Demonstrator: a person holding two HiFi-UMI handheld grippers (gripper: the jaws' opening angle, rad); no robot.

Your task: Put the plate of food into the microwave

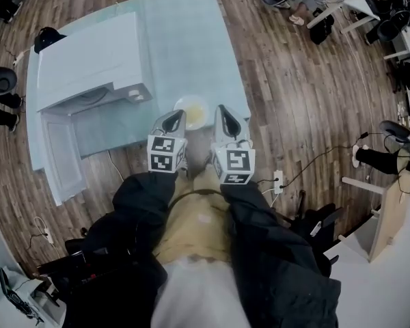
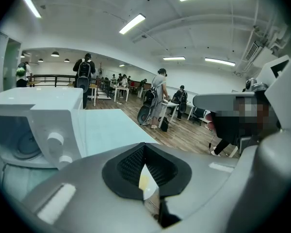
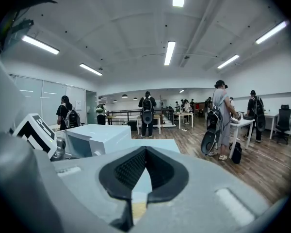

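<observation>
2 tools show in the head view, side by side just off the bench's (image 1: 191, 33) near edge, both right of the microwave (image 1: 92, 63). The left tool (image 1: 175, 118) is nearer the microwave and the right tool (image 1: 222, 115) lies farther from it. The plate of food (image 1: 193, 111) sits on the bench right of the microwave, clear of it and beside the near edge, showing between the 2 tools. The microwave's door (image 1: 58, 152) is open and hangs out past the bench edge toward the person.

In the left gripper view, the left tool (image 2: 144, 147) has its 2 jaws met at the tips and grips nothing. A sliver of the white and yellow plate shows through the narrow wedge behind the tips. The microwave (image 2: 34, 115) stands at the left with its cavity open, and its 2 knobs (image 2: 55, 140) face this way. Bare bench (image 2: 106, 125) stretches to the microwave's right. The right tool (image 2: 262, 110) rises at the frame's right edge.

In the right gripper view, the right tool (image 3: 145, 152) is likewise closed at the tips and empty, with pale bench and a yellow patch visible in the wedge. The microwave (image 3: 94, 140) sits left of centre. The left tool's marker cube (image 3: 36, 132) shows left of the microwave. People with backpacks (image 3: 147, 111) stand well beyond the microwave.
</observation>
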